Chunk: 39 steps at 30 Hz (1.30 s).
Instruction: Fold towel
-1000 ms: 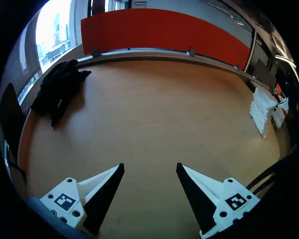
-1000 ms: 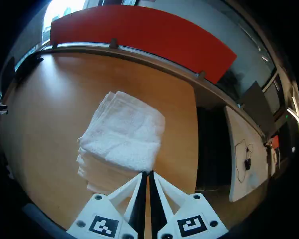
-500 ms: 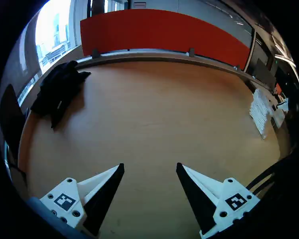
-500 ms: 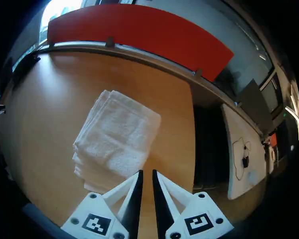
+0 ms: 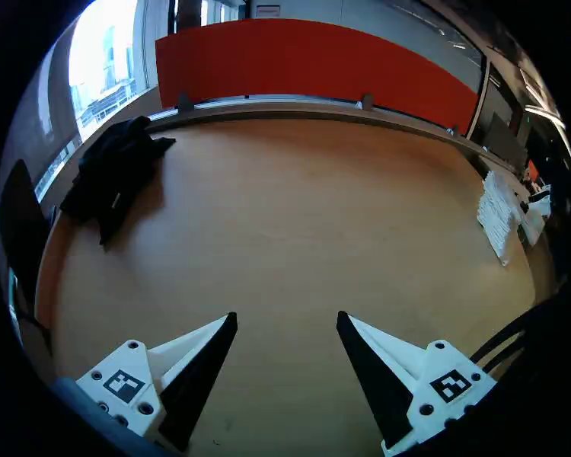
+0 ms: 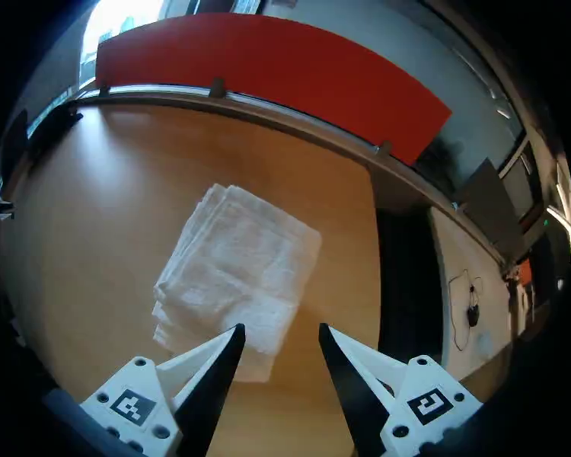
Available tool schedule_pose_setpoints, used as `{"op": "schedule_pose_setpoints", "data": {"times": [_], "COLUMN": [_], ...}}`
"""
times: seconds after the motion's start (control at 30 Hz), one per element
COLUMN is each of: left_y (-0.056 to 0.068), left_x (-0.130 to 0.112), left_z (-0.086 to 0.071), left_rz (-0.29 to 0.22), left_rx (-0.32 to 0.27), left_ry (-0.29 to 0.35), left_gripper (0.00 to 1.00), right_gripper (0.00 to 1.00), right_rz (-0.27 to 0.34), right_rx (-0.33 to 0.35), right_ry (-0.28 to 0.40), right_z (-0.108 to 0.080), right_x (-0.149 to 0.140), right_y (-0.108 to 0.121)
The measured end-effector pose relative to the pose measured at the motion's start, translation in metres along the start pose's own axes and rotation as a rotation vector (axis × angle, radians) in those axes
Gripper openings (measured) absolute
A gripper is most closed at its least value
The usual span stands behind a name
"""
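Wooden table (image 6: 95,213), folded towel (image 6: 240,259) released — right tool (image 6: 280,327) now spread, left tool (image 5: 285,314) agape, empty.

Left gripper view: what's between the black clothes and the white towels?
Just bare wooden table between the black clothes and the white towels, seen in the left gripper view.

Desk (image 5: 301,213) mid open — black clothing (image 5: 114,171), towels (image 5: 501,217) at edges.

You have nubbly white terry cloth in the towel (image 6: 240,266), lying on a smooth, faintly glossy wood table (image 6: 95,213); upper left of the left gripper view, matt black cloth (image 5: 114,171).
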<state>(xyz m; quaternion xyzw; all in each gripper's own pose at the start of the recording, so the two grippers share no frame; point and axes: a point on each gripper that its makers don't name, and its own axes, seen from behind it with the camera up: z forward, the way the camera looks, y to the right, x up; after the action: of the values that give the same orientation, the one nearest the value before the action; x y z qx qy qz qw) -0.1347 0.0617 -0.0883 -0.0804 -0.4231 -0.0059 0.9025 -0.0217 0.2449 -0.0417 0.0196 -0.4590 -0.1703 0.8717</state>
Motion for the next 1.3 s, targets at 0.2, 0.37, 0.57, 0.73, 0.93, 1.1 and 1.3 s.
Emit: {"op": "schedule_pose_setpoints", "data": {"times": [0.2,0.37,0.57,0.73,0.93,1.1,1.3], "left_y": [-0.001,-0.002,-0.003,-0.002,-0.002,-0.003,-0.001], "left_x": [-0.001,0.0,0.003,0.007,0.012,0.018,0.025], "left_z": [-0.002,-0.002,-0.004,-0.006,-0.008,-0.01,-0.012], "left_rz": [-0.002,-0.003,-0.005,-0.002,-0.008,-0.01,-0.011], "left_rx": [0.001,0.003,0.003,0.006,0.009,0.013,0.014], "left_ry": [0.001,0.003,0.009,0.018,0.032,0.048,0.067], "left_gripper": [0.97,0.97,0.97,0.97,0.97,0.97,0.97], "right_gripper": [0.74,0.87,1.0,1.0,1.0,1.0,1.0], "right_rz": [0.003,0.008,0.031,0.057,0.106,0.158,0.203], "right_rx": [0.008,0.017,0.026,0.022,0.02,0.021,0.017], "right_ry": [0.006,0.015,0.039,0.069,0.133,0.192,0.268], "right_z": [0.002,0.001,0.0,-0.003,-0.011,-0.018,-0.027], "right_x": [0.003,0.004,0.008,0.014,0.027,0.038,0.049], "right_y": [-0.006,-0.012,-0.02,-0.024,-0.029,-0.034,-0.043]}}
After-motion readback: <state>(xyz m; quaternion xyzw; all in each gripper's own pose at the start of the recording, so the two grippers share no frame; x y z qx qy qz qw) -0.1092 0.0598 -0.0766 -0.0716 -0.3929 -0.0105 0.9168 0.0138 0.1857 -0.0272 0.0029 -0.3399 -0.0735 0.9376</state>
